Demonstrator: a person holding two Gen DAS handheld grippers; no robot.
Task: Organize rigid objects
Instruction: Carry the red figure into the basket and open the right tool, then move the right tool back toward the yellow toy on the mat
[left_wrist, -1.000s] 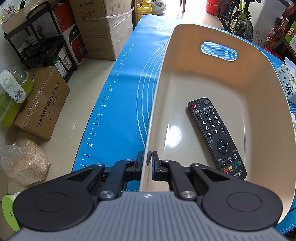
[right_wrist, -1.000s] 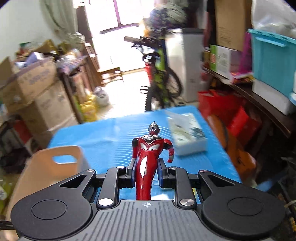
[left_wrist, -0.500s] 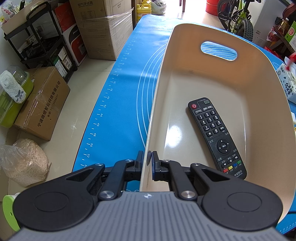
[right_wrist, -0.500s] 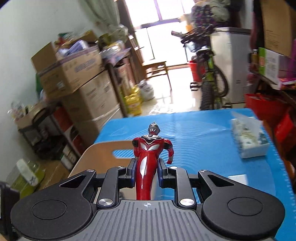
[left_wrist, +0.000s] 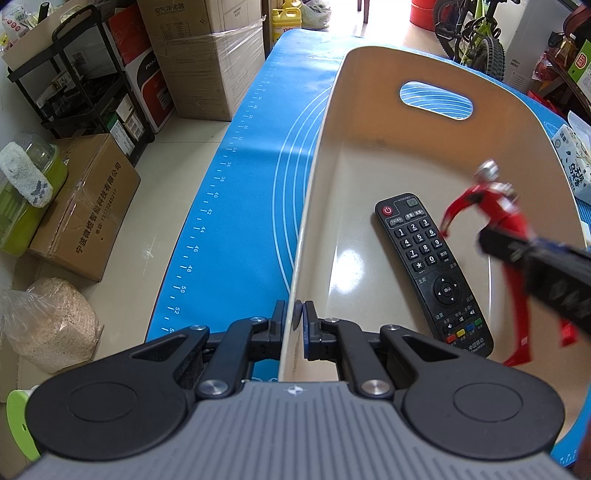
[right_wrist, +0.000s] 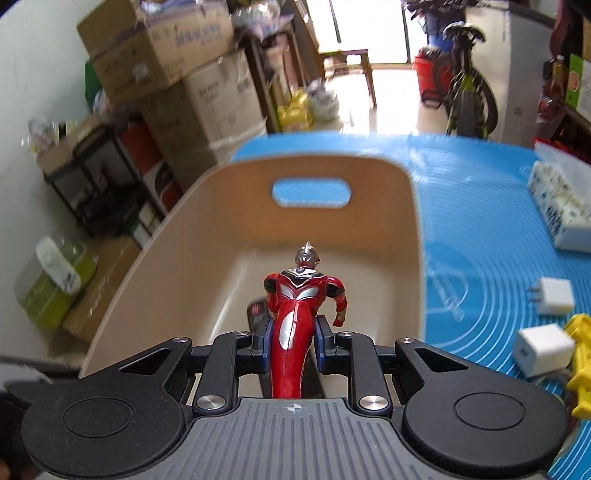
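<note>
Figure arrives over the bin!
Right gripper (right_wrist: 291, 345), clamping the red-and-silver plastic hero figure (right_wrist: 295, 314), has swung over the beige plastic bin (left_wrist: 369, 155) from three o'clock; left gripper (left_wrist: 294, 325) pinches its rim. Drop looks imminent.

Red-silver hero figure (right_wrist: 295, 314) held above beige bin (right_wrist: 413, 236) — black remote (left_wrist: 432, 273) flat inside.

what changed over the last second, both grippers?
The right gripper, shut on the red toy figure, swung from over the blue mat to above the beige bin; it now shows in the left wrist view, with the figure over the remote. Nothing was released. The left gripper stayed clamped on the bin's near rim, and the remote lies where it was.
</note>
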